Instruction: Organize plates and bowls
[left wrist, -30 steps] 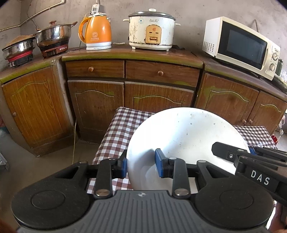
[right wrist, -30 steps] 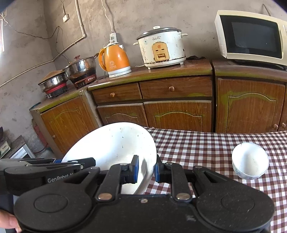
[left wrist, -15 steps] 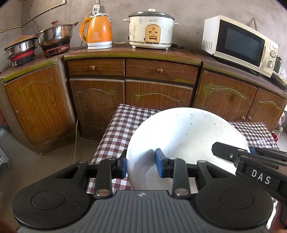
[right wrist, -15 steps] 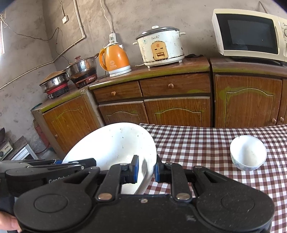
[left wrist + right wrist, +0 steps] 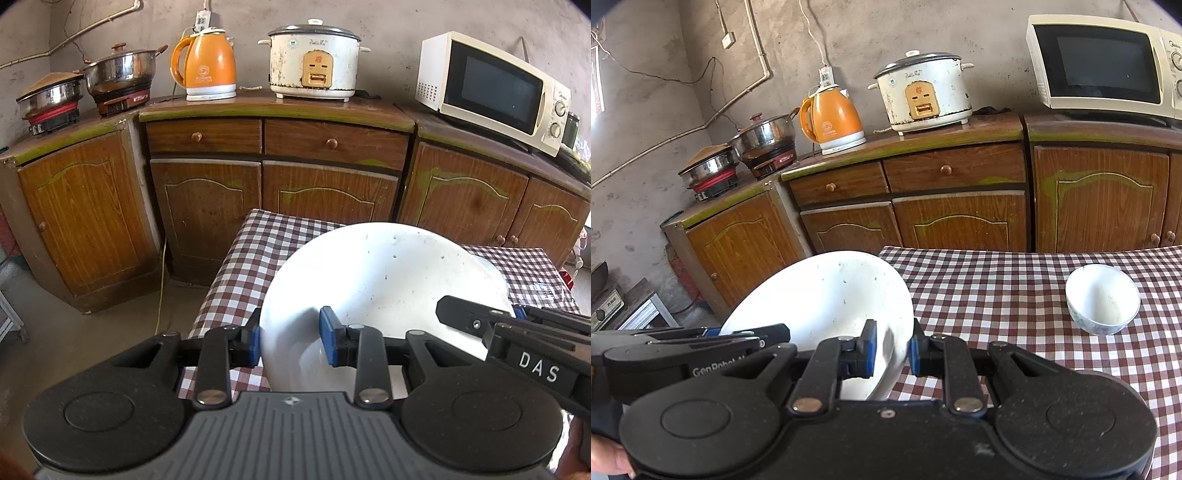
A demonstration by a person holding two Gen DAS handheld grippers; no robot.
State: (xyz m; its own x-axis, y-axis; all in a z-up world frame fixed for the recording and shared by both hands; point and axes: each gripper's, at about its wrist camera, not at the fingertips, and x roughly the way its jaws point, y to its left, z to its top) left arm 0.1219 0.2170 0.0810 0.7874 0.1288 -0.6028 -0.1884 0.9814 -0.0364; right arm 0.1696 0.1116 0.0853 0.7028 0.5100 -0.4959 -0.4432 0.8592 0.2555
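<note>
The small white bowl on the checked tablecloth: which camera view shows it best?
The right wrist view. There the small white bowl stands in full, upright on the checked tablecloth. In the left wrist view, I cannot find it; the large white plate fills that side.

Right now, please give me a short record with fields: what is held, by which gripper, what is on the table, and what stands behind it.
held: large white round plate, tilted, above the table edge
left gripper: shut on the plate's rim
right gripper: shut on the opposite rim
table: brown-and-white checked tablecloth, small white ceramic bowl upright on it, apart from the plate
behind: wooden cabinets with orange electric kettle, white rice cooker, cream microwave oven
</note>
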